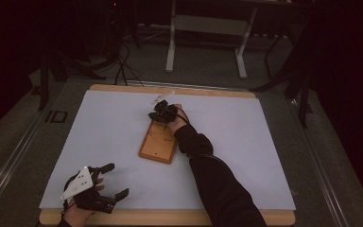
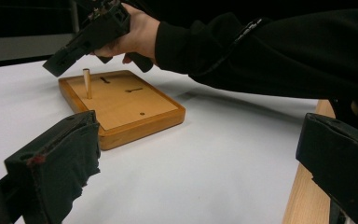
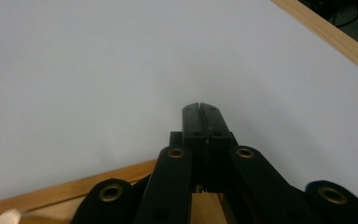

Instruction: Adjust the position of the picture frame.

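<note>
table: a white sheet (image 1: 123,132) covers a wood-edged table (image 1: 170,218); bare wooden strips show along the near and far edges.
open room: wide bare white surface to the left of the wooden tray, to its right, and between it and the near edge; the far strip beyond the tray is narrower.
wooden tray: one shallow wooden tray (image 1: 158,142) with a raised rim, lying near the middle of the sheet, its long side running away from the person and slightly tilted.
in the tray: one upright wooden peg (image 2: 86,83) standing near the far end; a few small dark holes or slots in the floor, otherwise bare.
left gripper: one, the left gripper (image 1: 111,182) rests near the near-left corner of the sheet, well apart from the tray; jaws spread wide, nothing between them.
right gripper: one, the right gripper (image 1: 160,112) is held over the far end of the tray, just above and beside the peg; jaws pressed together, nothing seen between them.
sleeve: a dark sleeve (image 1: 217,184) reaches in from the near-right edge across the sheet.
</note>
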`<state>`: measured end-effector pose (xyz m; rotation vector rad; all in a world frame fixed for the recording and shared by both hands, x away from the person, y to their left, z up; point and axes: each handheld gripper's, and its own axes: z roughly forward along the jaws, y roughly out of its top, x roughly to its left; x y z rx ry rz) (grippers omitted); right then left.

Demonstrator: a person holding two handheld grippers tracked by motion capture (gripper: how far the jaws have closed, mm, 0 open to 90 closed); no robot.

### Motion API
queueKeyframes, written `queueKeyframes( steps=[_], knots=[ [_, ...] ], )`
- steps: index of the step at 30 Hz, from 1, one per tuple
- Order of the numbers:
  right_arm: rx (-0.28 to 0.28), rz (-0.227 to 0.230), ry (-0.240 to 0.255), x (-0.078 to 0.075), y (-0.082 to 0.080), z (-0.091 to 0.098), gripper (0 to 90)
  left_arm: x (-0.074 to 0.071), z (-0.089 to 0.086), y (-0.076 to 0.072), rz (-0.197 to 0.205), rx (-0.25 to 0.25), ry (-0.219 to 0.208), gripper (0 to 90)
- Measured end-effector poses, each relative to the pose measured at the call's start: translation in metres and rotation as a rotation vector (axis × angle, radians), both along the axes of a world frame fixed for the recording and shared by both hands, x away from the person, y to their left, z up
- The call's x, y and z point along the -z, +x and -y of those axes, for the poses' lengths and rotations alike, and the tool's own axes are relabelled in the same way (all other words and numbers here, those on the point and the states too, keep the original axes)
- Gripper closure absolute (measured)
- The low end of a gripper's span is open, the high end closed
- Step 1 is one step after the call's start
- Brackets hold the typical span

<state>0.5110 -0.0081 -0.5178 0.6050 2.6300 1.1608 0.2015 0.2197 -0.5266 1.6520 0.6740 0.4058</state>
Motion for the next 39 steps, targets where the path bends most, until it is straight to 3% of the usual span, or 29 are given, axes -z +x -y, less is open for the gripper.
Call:
queueKeyframes(
  steps=[11,14,18,39],
  knots=[
    [-0.006,-0.025,-0.054,0.007,0.006,-0.010,90.0,0.000,-0.001,-0.001,0.001,0.000,-0.004,0.0],
    [-0.005,-0.039,-0.041,0.008,0.007,-0.008,90.0,0.000,-0.001,-0.001,0.001,0.000,-0.004,0.0],
    [-0.006,-0.006,-0.059,0.006,0.003,-0.007,90.0,-0.001,-0.001,-0.001,0.006,0.001,-0.007,0.0],
    [0.073,-0.010,-0.046,0.006,-0.019,0.049,90.0,-0.001,0.006,0.005,0.007,0.029,0.004,0.0]
  ],
)
